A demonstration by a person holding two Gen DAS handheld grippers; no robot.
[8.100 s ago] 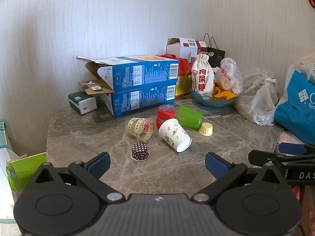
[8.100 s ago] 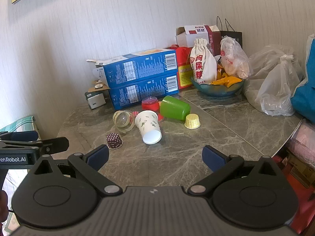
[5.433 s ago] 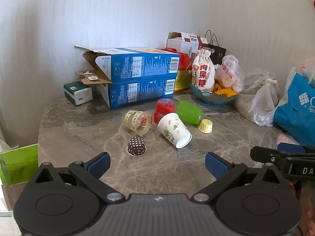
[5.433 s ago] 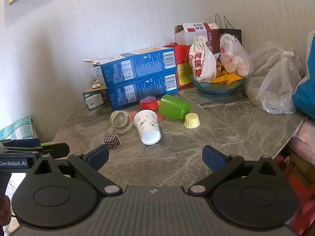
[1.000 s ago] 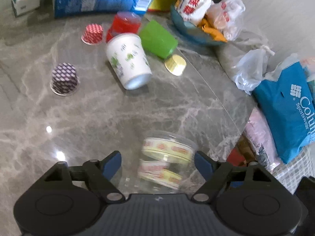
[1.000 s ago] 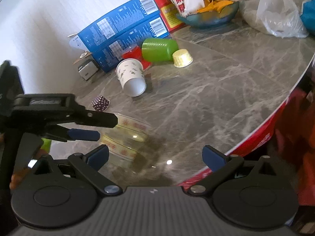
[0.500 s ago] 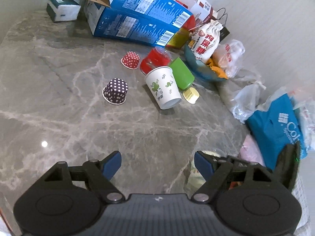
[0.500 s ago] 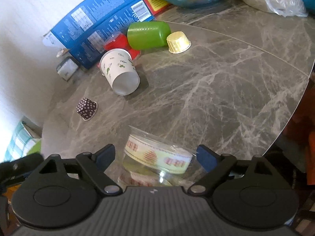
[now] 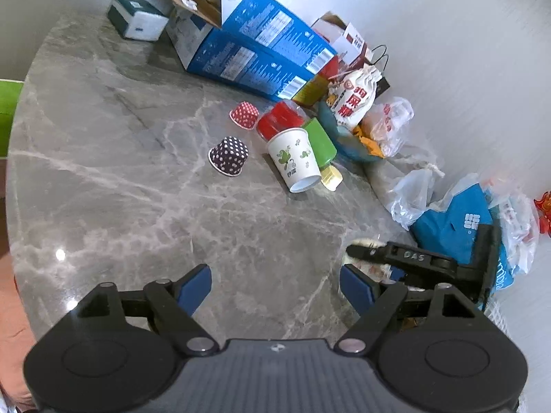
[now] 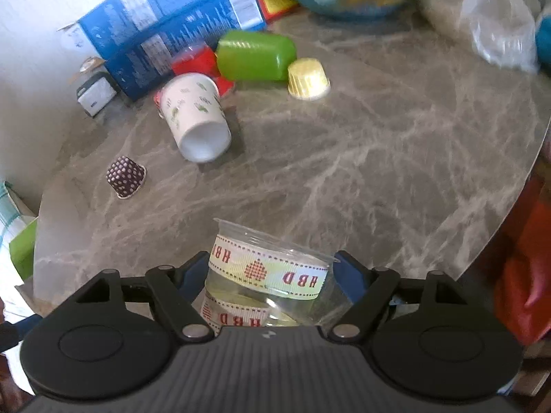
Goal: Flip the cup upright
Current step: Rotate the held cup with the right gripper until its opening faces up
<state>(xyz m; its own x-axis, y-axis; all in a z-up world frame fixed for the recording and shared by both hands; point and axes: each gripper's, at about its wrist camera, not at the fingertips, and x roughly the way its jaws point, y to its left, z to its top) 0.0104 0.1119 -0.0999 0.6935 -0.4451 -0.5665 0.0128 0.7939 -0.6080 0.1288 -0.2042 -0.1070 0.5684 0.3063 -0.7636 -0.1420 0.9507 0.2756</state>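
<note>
On the grey marbled table (image 10: 378, 158), a white paper cup (image 10: 196, 117) printed with green leaves is lying on its side, mouth toward the near edge, leaning against a red cup (image 10: 194, 62) and a green cup (image 10: 256, 55) that is also lying down. A pale yellow cupcake liner (image 10: 307, 74) is sitting upside down beside the green cup, and a dark dotted liner (image 10: 124, 176) is resting toward the left edge. Stacked blue boxes (image 9: 248, 44) are running along the far edge, next to a teal bowl (image 10: 351, 3) and a white drawstring pouch (image 9: 354, 101) bearing red Chinese characters.

The clear plastic cup (image 10: 272, 275) is standing mouth-up at the near edge, right between the fingers of the right gripper (image 10: 272, 277) — the blue pads are pressing on both of its sides, grasping it. A cream ribbon band is wrapping around it, reading "HBD" in red beside a dotted heart.

The left gripper (image 9: 275, 282) is hovering over bare marble with its fingers spread wide — nothing between them. The right tool's black arm is showing "DAS" in the left wrist view.
</note>
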